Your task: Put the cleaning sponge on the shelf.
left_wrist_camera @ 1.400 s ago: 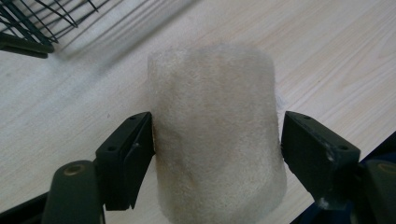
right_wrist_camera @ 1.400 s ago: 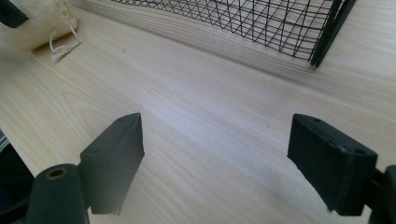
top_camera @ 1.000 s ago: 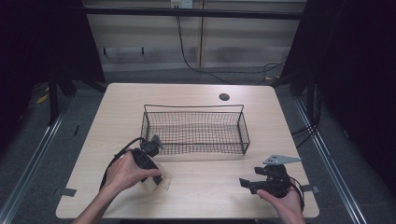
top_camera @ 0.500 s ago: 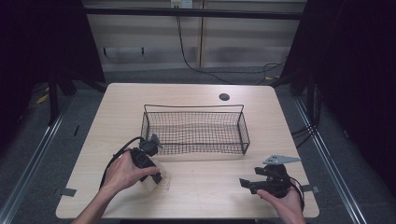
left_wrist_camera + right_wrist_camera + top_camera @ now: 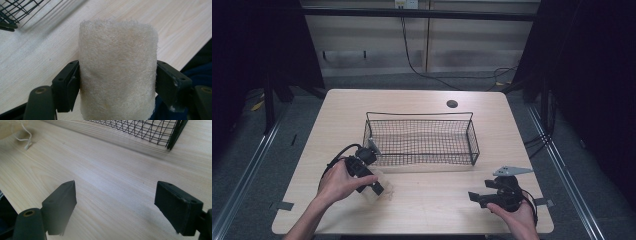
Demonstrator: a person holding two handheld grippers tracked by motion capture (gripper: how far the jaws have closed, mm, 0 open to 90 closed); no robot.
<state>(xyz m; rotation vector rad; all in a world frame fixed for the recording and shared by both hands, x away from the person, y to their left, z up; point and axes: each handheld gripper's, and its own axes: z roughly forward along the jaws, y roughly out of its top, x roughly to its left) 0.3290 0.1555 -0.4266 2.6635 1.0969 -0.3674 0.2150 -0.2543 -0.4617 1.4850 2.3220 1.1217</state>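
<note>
Left gripper (image 5: 117, 82): jaws clamped on both sides of the sponge (image 5: 117, 70), which stands between them. Right gripper (image 5: 117, 207): jaws spread wide, holding nothing, above the table (image 5: 112, 182).

Dim and soft from above in the high view, with black surroundings and a pale, evenly lit table (image 5: 422, 200). Faint shadow under the wire basket (image 5: 419, 137). Brighter up close: crisp sponge (image 5: 117, 72) fibres, soft sheen on wood, slightly blurred jaws near the bottom edge.
</note>
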